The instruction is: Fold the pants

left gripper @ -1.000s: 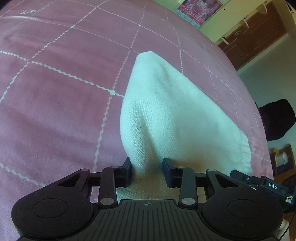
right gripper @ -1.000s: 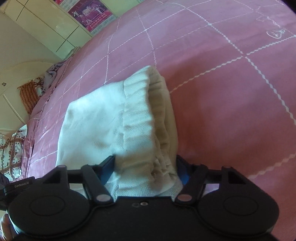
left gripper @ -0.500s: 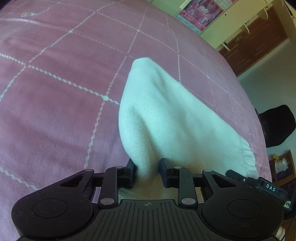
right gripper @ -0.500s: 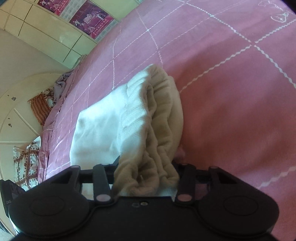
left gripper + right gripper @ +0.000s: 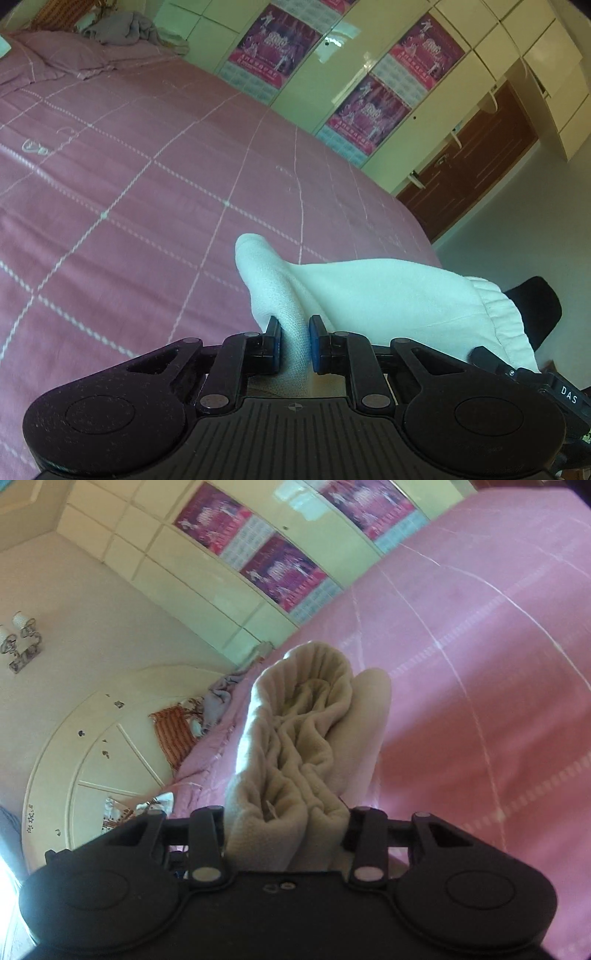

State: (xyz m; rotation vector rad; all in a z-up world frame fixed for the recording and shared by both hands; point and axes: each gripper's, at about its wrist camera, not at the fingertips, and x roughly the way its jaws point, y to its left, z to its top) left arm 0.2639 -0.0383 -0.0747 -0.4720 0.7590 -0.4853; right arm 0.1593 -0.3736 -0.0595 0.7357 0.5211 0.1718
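Left tongs pinch a thin fold of the white pants. Right tongs clamp the bunched waistband – both ends held off the bed, likely to carry the fold over.

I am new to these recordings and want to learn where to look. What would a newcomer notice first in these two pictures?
First, the white pants, pinched between the pads of the left hand-held gripper low in its view, over the pink checked bedspread. In the right view their gathered waistband bunches up from the right hand-held gripper, which is clamped on it. Behind the bed, purple posters hang on pale cupboard doors.
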